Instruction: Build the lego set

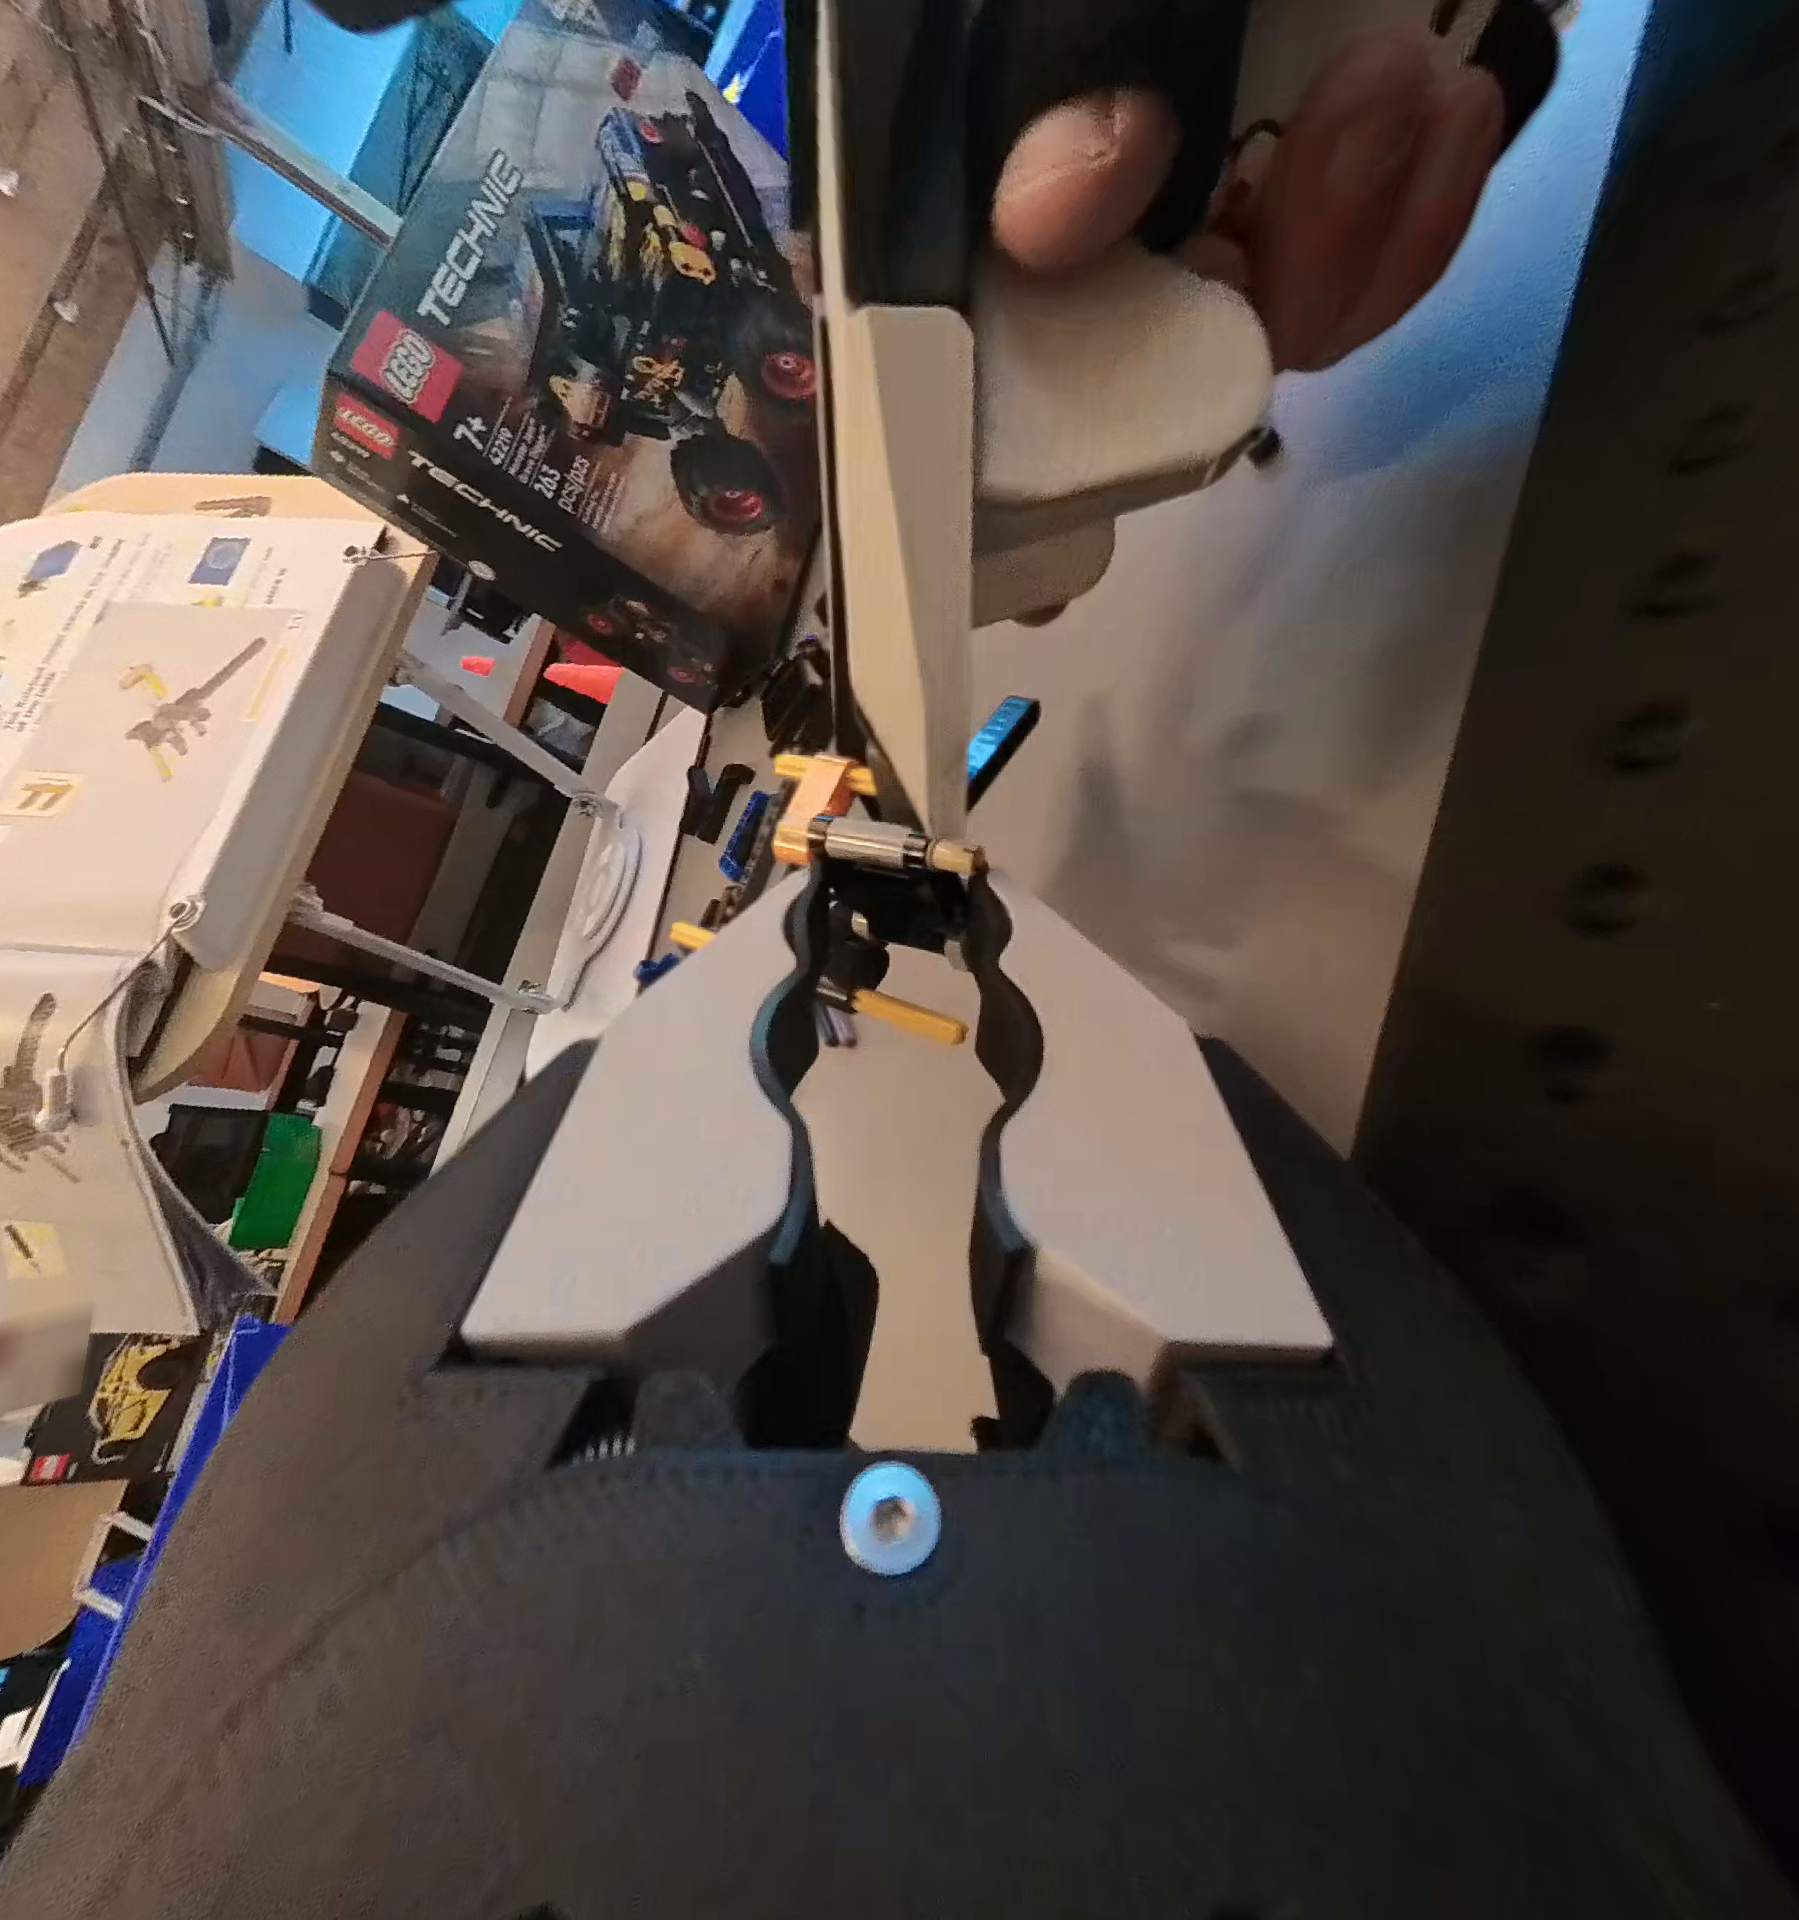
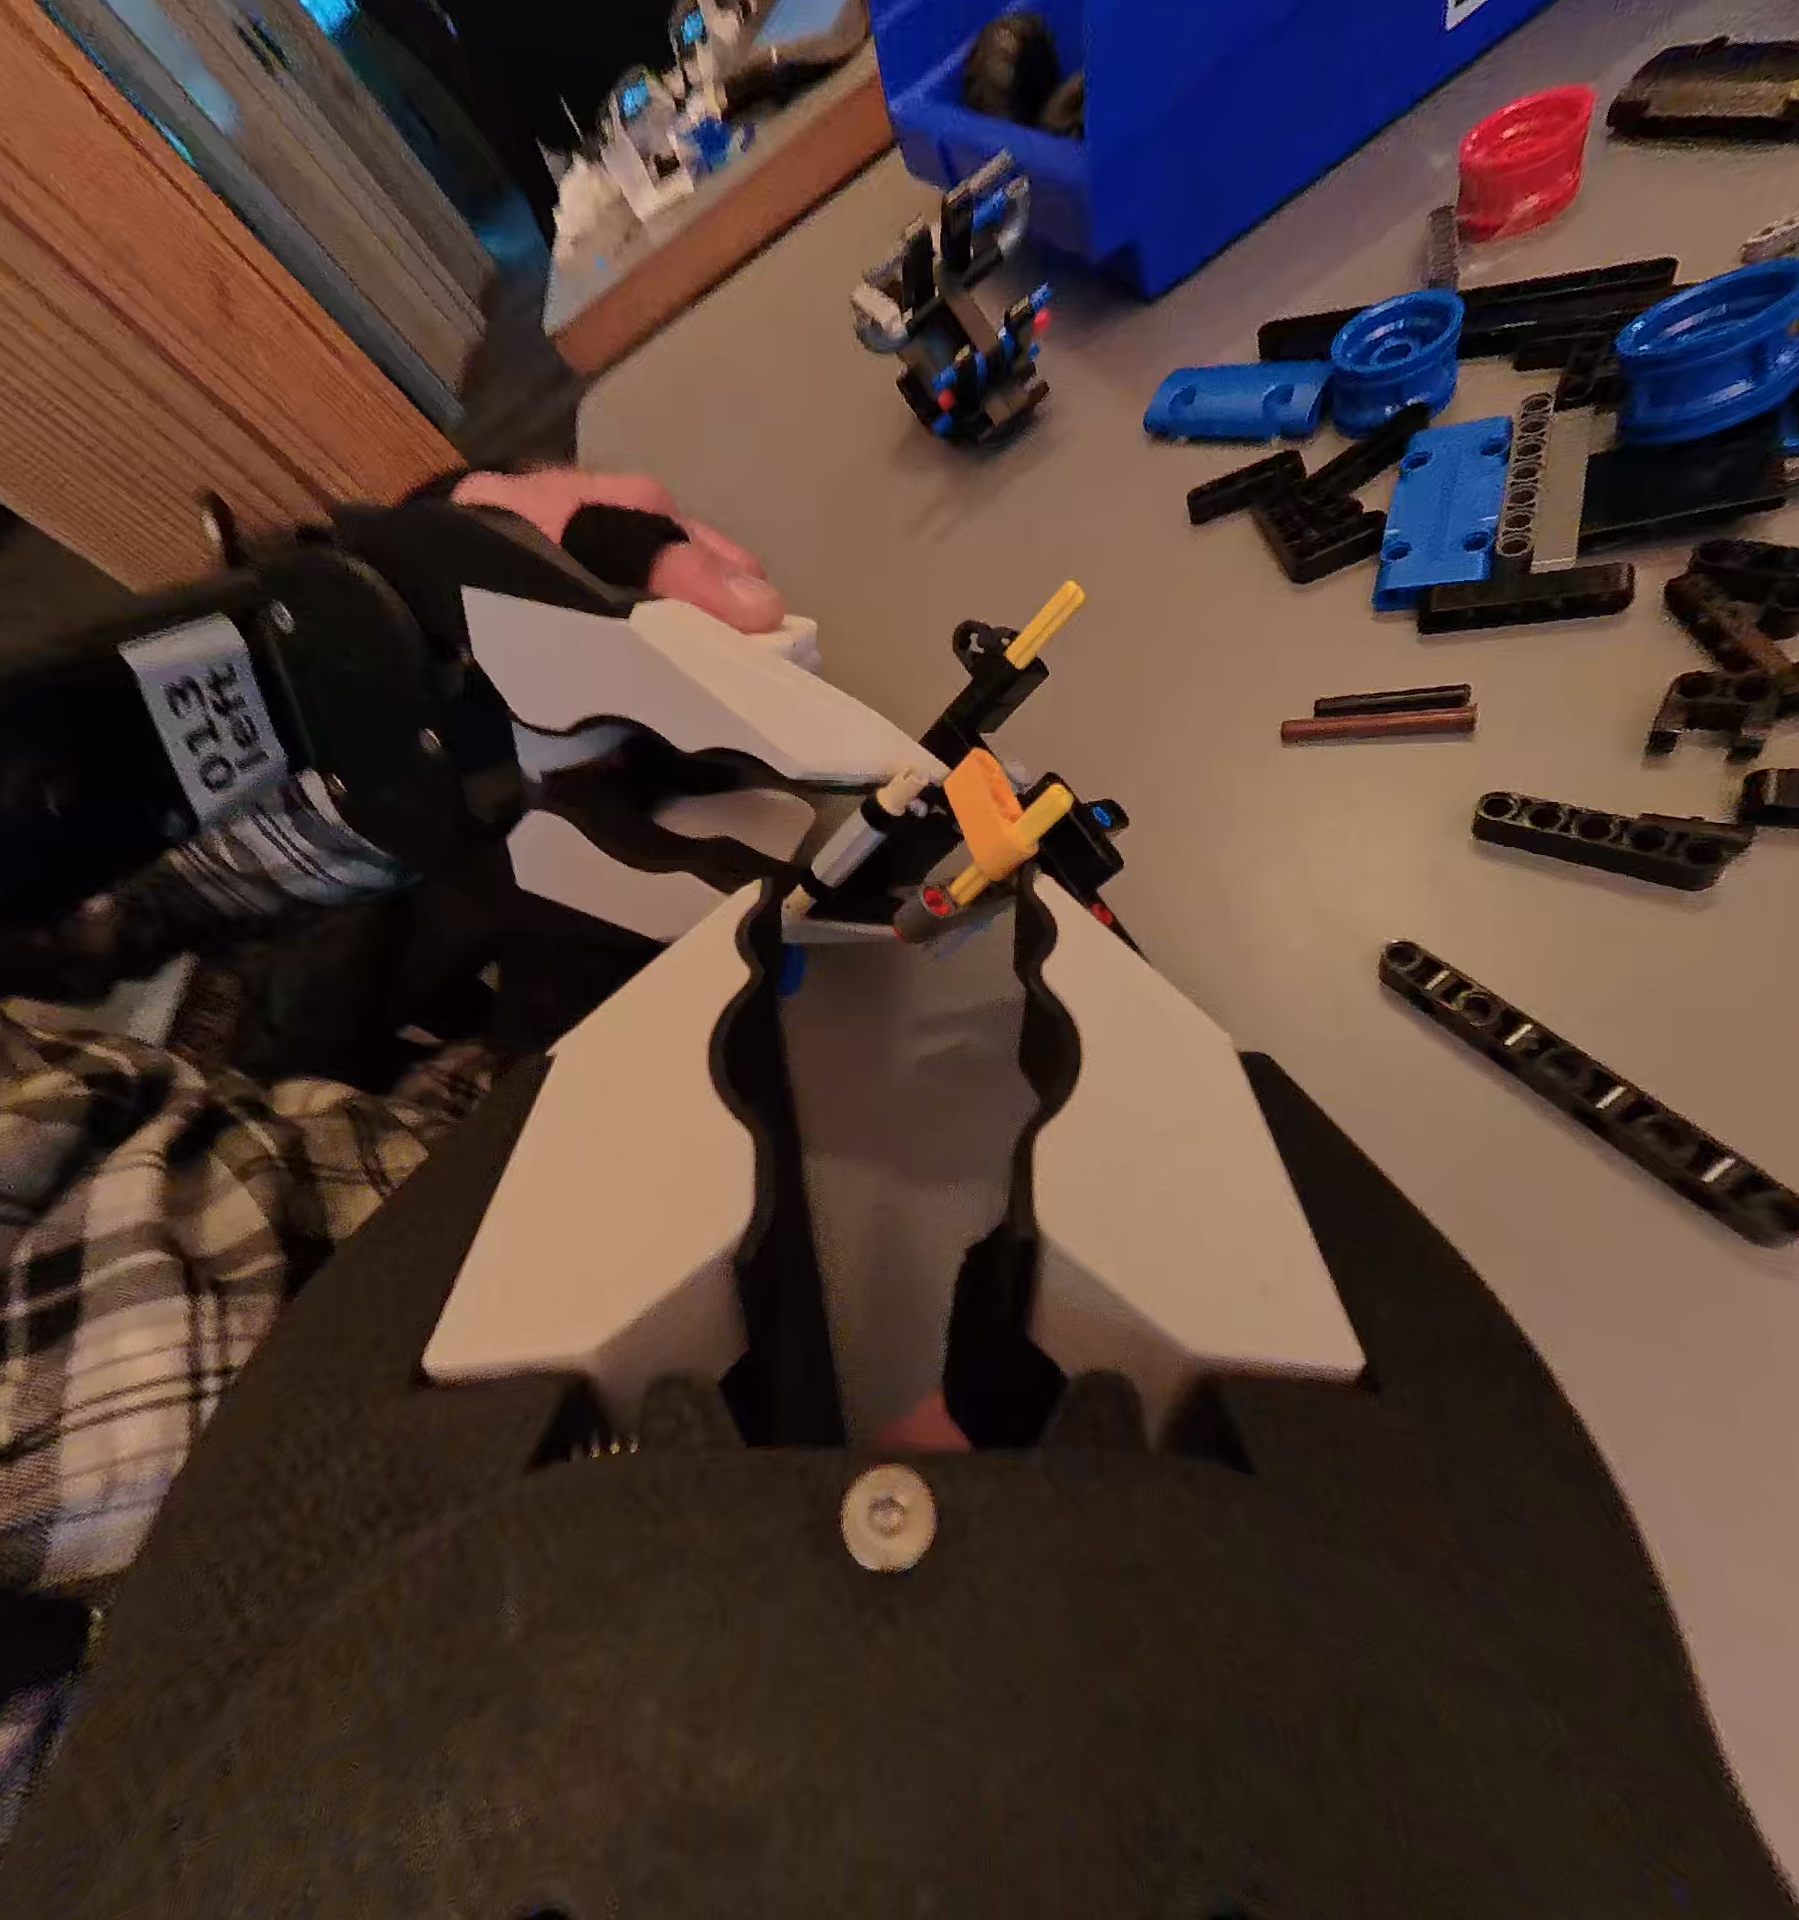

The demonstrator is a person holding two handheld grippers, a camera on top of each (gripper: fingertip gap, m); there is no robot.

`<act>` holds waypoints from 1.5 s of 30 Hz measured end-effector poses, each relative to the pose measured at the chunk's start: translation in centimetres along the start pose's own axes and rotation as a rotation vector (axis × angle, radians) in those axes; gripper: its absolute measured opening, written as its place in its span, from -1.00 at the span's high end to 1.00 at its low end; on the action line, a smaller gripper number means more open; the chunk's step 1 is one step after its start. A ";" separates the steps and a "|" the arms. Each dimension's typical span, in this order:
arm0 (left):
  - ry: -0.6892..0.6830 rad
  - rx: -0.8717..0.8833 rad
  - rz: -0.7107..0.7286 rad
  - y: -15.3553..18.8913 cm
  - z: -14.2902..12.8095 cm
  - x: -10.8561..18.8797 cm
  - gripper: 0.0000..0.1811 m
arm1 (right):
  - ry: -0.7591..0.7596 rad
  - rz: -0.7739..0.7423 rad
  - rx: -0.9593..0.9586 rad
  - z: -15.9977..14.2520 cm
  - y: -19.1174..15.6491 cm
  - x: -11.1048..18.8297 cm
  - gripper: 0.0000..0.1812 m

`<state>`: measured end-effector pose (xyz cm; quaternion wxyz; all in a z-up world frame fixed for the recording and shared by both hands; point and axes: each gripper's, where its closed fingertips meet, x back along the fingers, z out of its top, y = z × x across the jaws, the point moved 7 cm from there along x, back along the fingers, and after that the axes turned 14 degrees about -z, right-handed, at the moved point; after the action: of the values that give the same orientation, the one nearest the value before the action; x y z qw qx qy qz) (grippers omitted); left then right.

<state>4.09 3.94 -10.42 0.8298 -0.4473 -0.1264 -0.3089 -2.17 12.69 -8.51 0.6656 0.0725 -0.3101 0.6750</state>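
- Left tool (image 1: 890,894) pinching a small black-and-yellow lego assembly (image 1: 879,883) at the fingertips, narrow gap, lifted off the desk.
- Right tool (image 2: 900,914) meeting the same assembly (image 2: 978,821) from another angle, fingertips closing around its lower end; grip looking firm, though not fully certain.
- Gloved hand (image 2: 625,551) resting on top of the left tool.
- Lying loose on the grey desk (image 2: 1238,935): black beams (image 2: 1596,1091), blue wheel hubs (image 2: 1394,358), red hub (image 2: 1523,161), small blue-black subassembly (image 2: 962,332).
- Standing behind: blue bin (image 2: 1186,135), set box (image 1: 583,416), open instruction booklet (image 1: 147,727).
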 end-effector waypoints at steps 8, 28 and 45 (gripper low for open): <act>-0.021 0.054 -0.119 0.4 -0.5 -0.8 0.72 | -0.138 -0.100 0.208 -1.3 0.1 -0.4 0.53; -0.106 -0.106 -0.087 1.8 0.9 -1.3 0.72 | -0.208 0.199 -0.161 0.2 2.8 0.0 0.69; -0.065 -0.123 -0.048 1.7 1.8 -0.5 0.72 | -0.130 0.313 -0.178 0.4 3.2 -0.3 0.93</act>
<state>4.89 6.30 -10.83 0.7885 -0.5042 -0.1447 -0.3212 -5.25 12.47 -9.42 0.5347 0.0073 -0.4184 0.7341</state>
